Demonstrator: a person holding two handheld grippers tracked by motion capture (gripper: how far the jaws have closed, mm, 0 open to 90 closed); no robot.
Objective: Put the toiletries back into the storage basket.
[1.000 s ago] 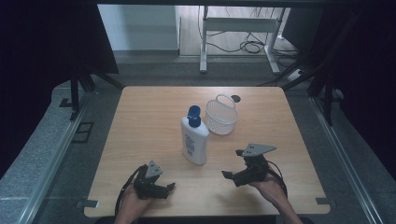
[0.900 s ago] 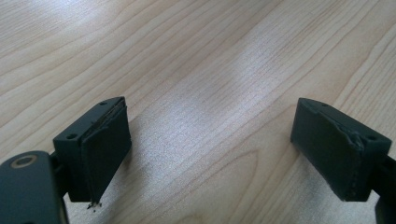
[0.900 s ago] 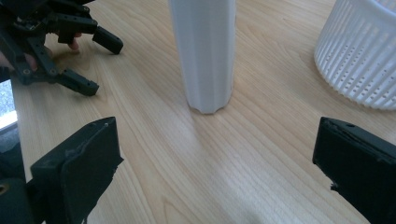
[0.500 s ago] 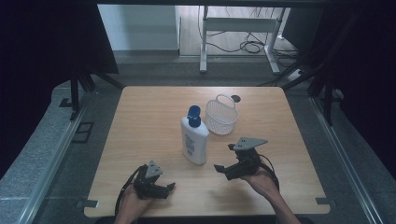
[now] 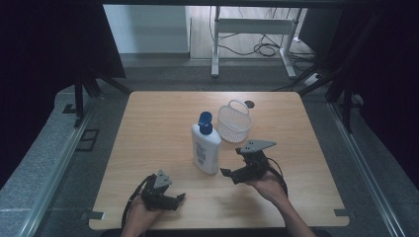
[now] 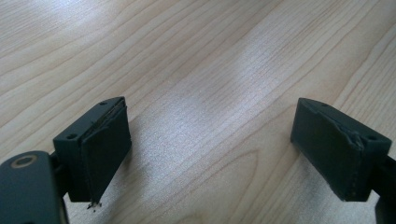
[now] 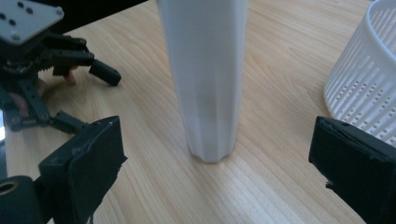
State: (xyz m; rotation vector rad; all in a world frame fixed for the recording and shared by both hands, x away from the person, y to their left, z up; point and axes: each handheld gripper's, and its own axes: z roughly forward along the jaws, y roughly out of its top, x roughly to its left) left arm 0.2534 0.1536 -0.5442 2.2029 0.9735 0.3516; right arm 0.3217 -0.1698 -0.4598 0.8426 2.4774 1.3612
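A: Starting nearest the person and taking the bottle as the marker: what is the left gripper (image 5: 165, 197) doing?

B: It rests low at the near edge of the table (image 5: 148, 123), well apart from the white bottle (image 5: 206, 148) and on its near-left side. In the left gripper view its jaws stand wide apart with only bare wood between them, so it holds nothing. I judge it is parked there to keep out of the way.

A: And the right gripper (image 5: 236, 174)?

B: Just beside the bottle, on its right, with the jaws pointed at the lower body. The right gripper view shows the jaws spread fully, one on each side of the bottle's base (image 7: 208, 84), with clear gaps on both sides. Nothing is gripped yet. The wide spread looks chosen so the broad body can slip between.

A: So where does the bottle stand?

B: Upright near the middle of the table, blue cap (image 5: 205, 122) on top.

A: Anything beyond it?

B: A white mesh basket (image 5: 234, 121) sits just behind the bottle to its right, close by but apart from it. Standing that near, it seems the likely place for the bottle, though that is only my reading
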